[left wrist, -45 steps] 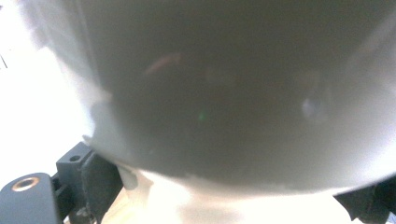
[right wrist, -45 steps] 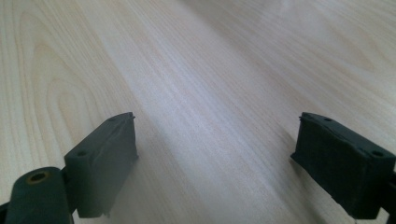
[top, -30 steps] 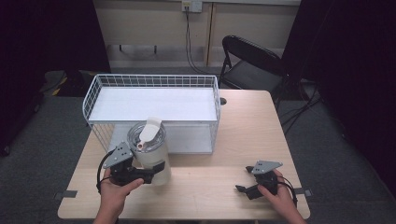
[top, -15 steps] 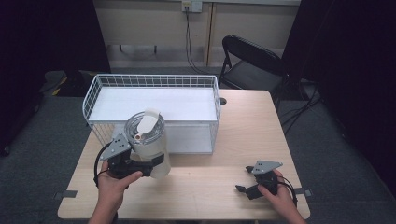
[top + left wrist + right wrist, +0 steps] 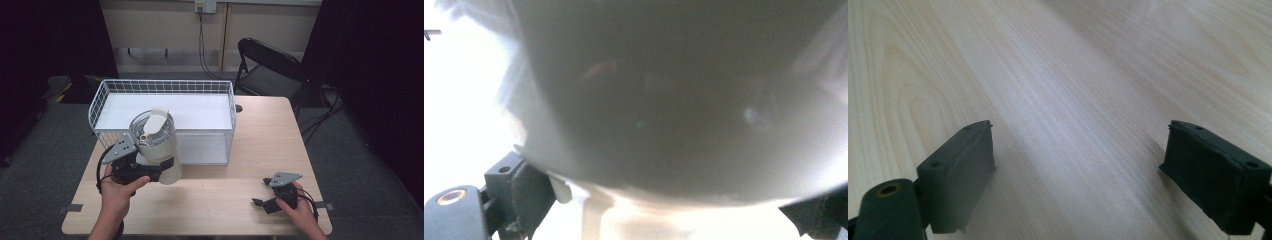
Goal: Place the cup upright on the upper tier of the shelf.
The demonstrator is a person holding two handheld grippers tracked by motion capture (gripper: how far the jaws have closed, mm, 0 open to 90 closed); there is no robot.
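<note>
a white cup with a lid (image 5: pixel 155 145) is held up off the table (image 5: pixel 235 200), clamped in the left gripper (image 5: pixel 150 172), just in front of the wire basket (image 5: pixel 227 120). the right gripper (image 5: pixel 262 202) is rested on the table, jaws wide apart, nothing held.

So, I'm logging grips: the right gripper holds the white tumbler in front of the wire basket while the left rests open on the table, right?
Sides are swapped. The high view shows the left gripper clamped on the white tumbler in front of the wire basket, while the right gripper rests open on the table.
</note>
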